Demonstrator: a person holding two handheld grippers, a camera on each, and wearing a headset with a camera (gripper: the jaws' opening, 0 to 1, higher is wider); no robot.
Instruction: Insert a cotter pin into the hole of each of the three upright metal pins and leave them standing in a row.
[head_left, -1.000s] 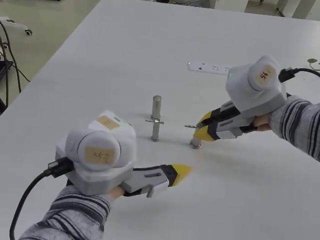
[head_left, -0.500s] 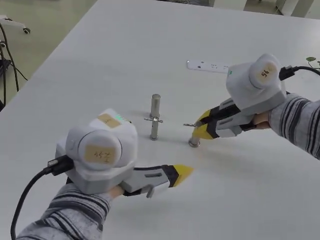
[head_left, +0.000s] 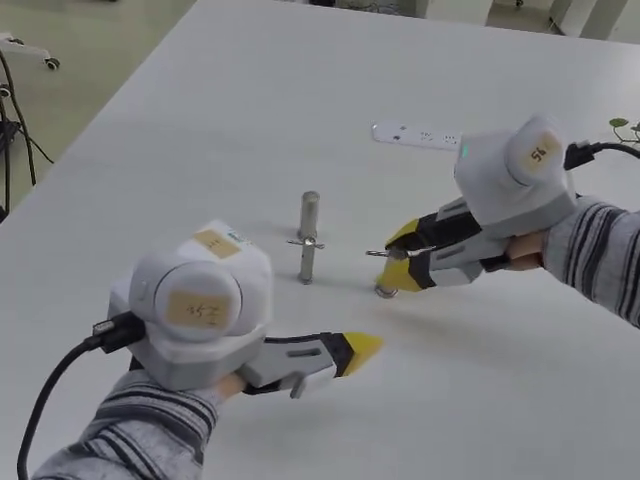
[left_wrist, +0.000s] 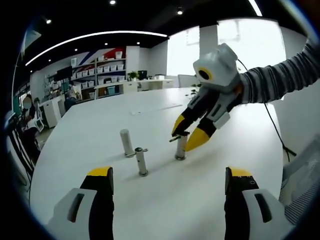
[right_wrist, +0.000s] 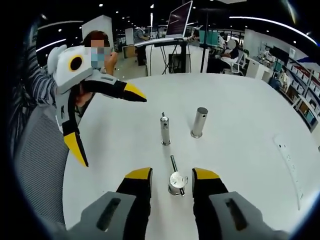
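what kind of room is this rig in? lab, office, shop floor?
Probably an open-plan lab or office workspace: shelves of bins along the far wall, a monitor on a desk beyond the white table, and a person seated at another desk.

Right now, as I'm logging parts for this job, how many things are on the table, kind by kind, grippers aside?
Metal pins: 3
Cotter pins: 2
Power strip: 1
Total: 6
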